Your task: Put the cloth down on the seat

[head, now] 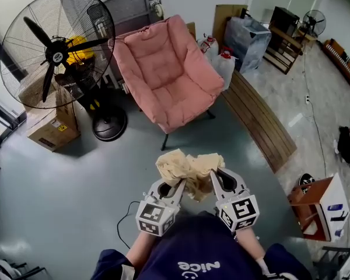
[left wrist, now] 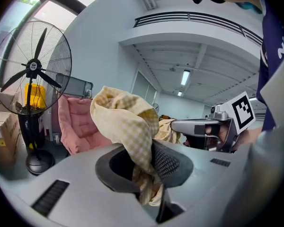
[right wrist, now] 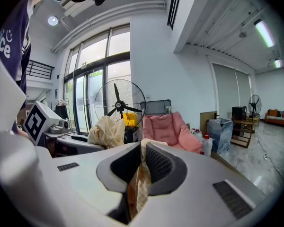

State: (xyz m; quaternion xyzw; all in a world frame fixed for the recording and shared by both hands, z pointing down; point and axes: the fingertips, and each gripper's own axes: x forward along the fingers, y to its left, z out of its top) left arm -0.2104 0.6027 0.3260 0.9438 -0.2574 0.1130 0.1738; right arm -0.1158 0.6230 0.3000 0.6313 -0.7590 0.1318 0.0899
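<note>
**Two hand-held grippers carry a bunched yellow cloth, facing a pink chair**

Seen from the head camera, looking steeply down, a person in a dark blue top [head: 198,254] holds a gripper in each hand at the bottom centre of the frame. The left gripper [head: 176,186] and the right gripper [head: 217,178] sit close side by side, both pointing away from the person. A crumpled cloth [head: 189,168], pale yellow with a fine check, is bunched between their tips and held in the air above the grey floor [head: 105,174].

In the left gripper view, its jaws are clamped on a thick fold of the cloth, which billows up above them and hangs down behind the pads. In the right gripper view, its jaws are pressed almost together on a thin fold of the same cloth.

Ahead of the grippers stands a pink padded chair [head: 157,48] on dark legs. Its seat [head: 184,104] has nothing lying on it, and the cloth is well apart from it, with bare floor between. To the chair's left is a large black pedestal fan [head: 57,51], with a cardboard box [head: 52,130] beside its base. To the chair's right, a low wooden slatted bench [head: 259,121] runs along the floor
</note>
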